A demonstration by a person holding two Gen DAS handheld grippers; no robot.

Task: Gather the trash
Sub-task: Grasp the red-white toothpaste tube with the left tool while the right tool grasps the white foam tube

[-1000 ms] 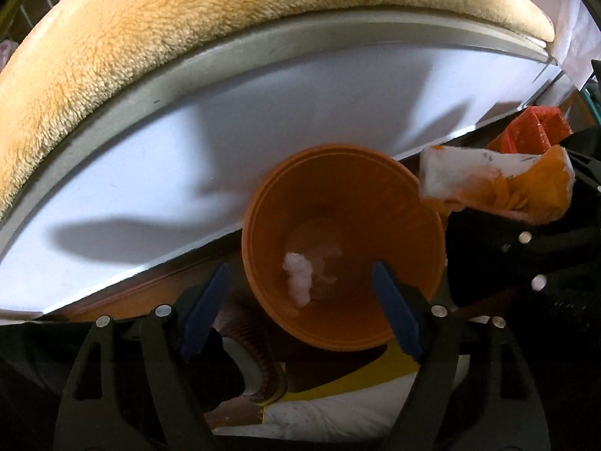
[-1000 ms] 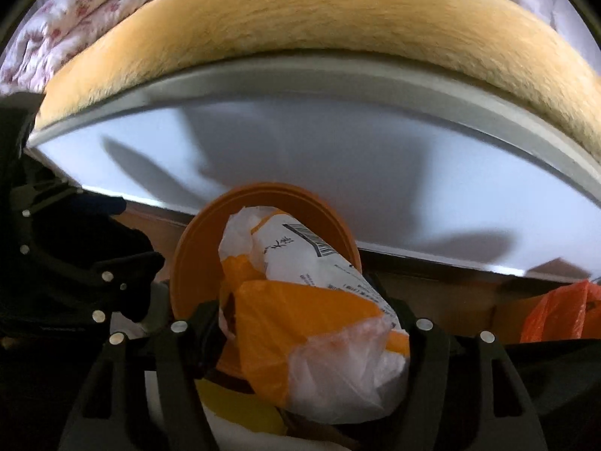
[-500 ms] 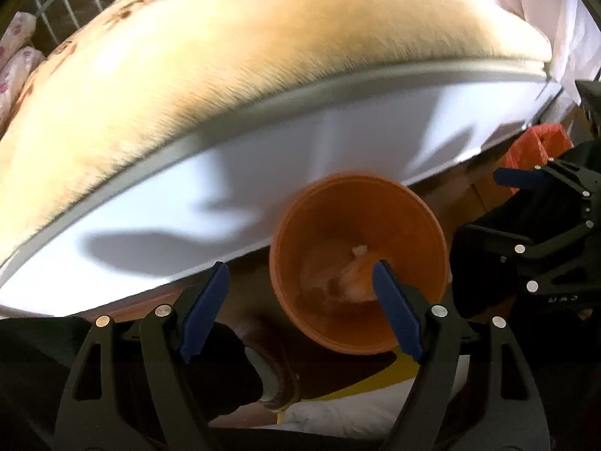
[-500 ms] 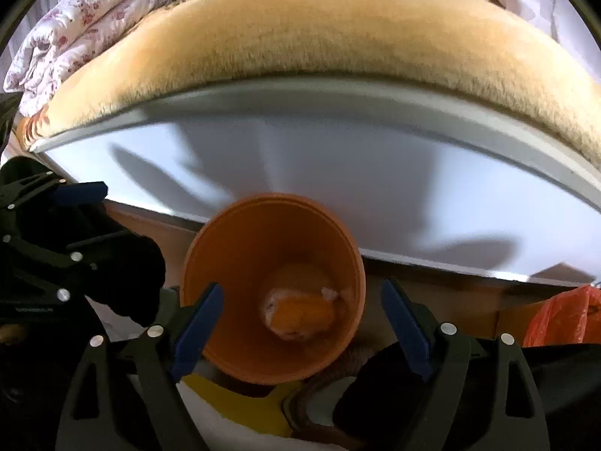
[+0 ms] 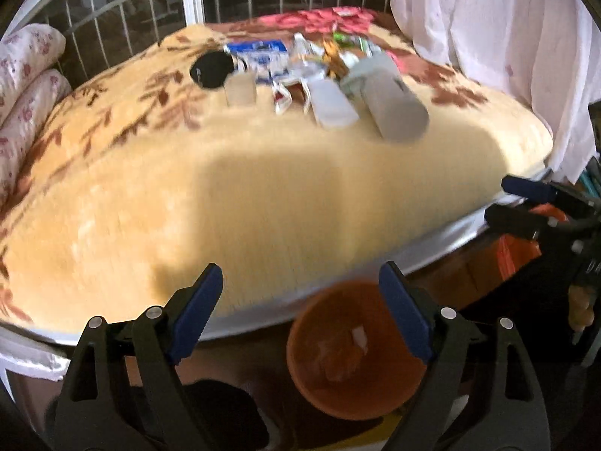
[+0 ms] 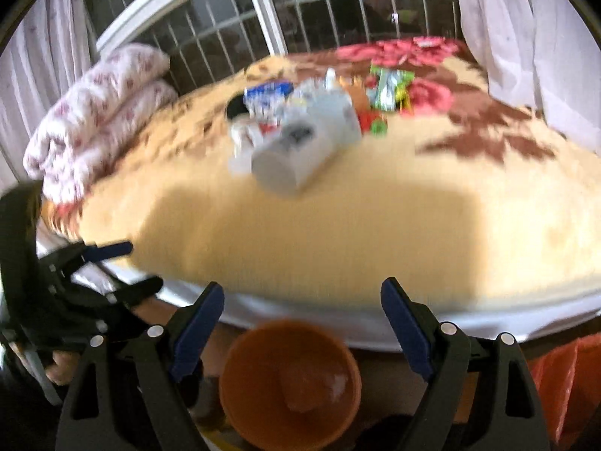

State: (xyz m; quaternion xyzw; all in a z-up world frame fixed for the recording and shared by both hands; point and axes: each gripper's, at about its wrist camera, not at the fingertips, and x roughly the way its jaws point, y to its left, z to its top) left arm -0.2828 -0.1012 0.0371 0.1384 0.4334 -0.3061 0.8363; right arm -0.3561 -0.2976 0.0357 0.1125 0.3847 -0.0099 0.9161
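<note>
An orange bin (image 5: 357,353) stands on the floor below the bed's edge, with crumpled trash inside; it also shows in the right wrist view (image 6: 289,379). My left gripper (image 5: 300,312) is open and empty above the bin. My right gripper (image 6: 302,323) is open and empty, also above the bin. A pile of trash lies far back on the yellow blanket (image 5: 263,195): a grey cylinder (image 5: 394,109), a white packet (image 5: 330,103), a paper cup (image 5: 240,90), a blue-white carton (image 5: 259,50). The cylinder shows in the right wrist view (image 6: 300,154).
Rolled floral bedding (image 6: 97,120) lies at the bed's left. A barred window (image 6: 300,7) and white curtains (image 5: 507,37) stand behind. An orange plastic bag (image 6: 563,387) sits on the floor to the right. The other gripper shows at the right of the left wrist view (image 5: 541,206).
The right gripper let go of the orange-white bag into the bin. Both grippers then rose and tilted up, so the bed top and trash pile came into view.
</note>
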